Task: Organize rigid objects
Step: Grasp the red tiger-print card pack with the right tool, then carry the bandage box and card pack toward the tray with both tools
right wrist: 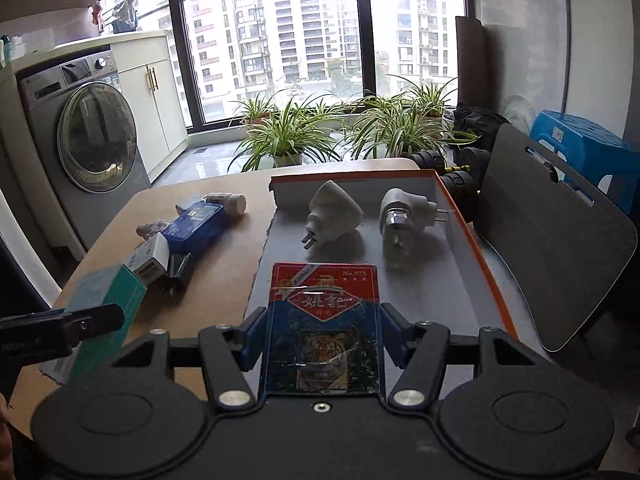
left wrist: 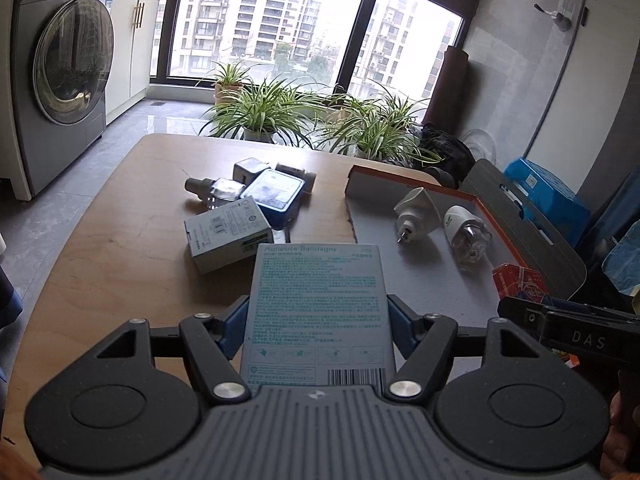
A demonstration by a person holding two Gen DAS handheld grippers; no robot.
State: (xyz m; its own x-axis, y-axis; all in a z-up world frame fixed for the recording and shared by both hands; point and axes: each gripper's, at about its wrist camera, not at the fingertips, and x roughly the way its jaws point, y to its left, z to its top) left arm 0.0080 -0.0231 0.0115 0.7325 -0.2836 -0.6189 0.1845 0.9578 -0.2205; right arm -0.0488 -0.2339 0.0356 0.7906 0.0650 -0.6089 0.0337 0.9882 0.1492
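Two tools were each pinching a box above the wooden table (left wrist: 120, 240). The left tool (left wrist: 318, 320) gripped a pale box of adhesive bandages (left wrist: 318, 308) by its long sides, printed back face up, just left of the shallow orange-edged tray (left wrist: 404, 276). The right tool (right wrist: 322, 330) clamped a red and blue pack of playing cards (right wrist: 324, 332) over the near end of that tray (right wrist: 460, 280). Inside the tray lay a white plug-in adapter (right wrist: 330, 216) and a white plug-in unit with a clear bottle (right wrist: 400, 220), near each other but apart. On the table left of the tray sat a cluster: a blue tin (left wrist: 274, 196), a grey carton (left wrist: 228, 234) touching it, a clear bottle (left wrist: 218, 190) and a small pill bottle (right wrist: 228, 202).
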